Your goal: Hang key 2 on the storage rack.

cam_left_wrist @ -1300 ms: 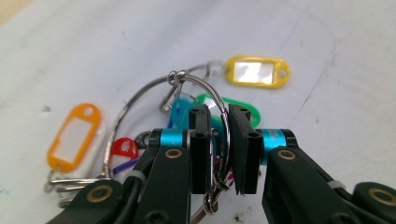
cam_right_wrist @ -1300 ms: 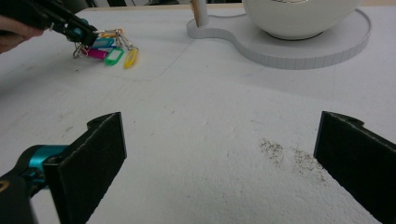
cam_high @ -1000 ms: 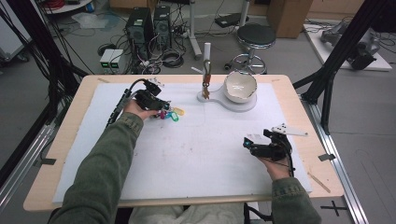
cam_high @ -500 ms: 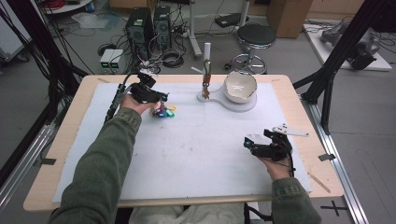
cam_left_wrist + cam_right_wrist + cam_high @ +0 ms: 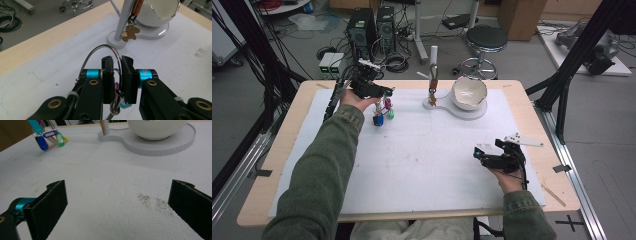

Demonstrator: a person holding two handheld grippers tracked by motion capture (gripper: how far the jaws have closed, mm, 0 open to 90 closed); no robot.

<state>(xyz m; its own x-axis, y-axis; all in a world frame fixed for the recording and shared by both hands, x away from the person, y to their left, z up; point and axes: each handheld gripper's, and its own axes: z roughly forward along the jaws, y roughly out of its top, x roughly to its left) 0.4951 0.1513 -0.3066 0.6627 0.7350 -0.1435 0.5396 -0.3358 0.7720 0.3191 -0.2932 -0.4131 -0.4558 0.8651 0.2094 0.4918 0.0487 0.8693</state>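
Key ring [image 5: 105, 53] with coloured tags [image 5: 381, 114], clamped in left gripper [image 5: 379, 93] over far-left bench [image 5: 287, 150], best carried level to the stand's post [image 5: 432, 75] without swinging; right gripper [image 5: 484, 156] idle, jaws wide, near-right.

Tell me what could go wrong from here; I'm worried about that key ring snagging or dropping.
The left gripper pinches only the thin wire of the key ring, so it might slip or twist out. The coloured tags dangle loosely below and could swing into the white stand, where a bear charm already hangs on the peg.
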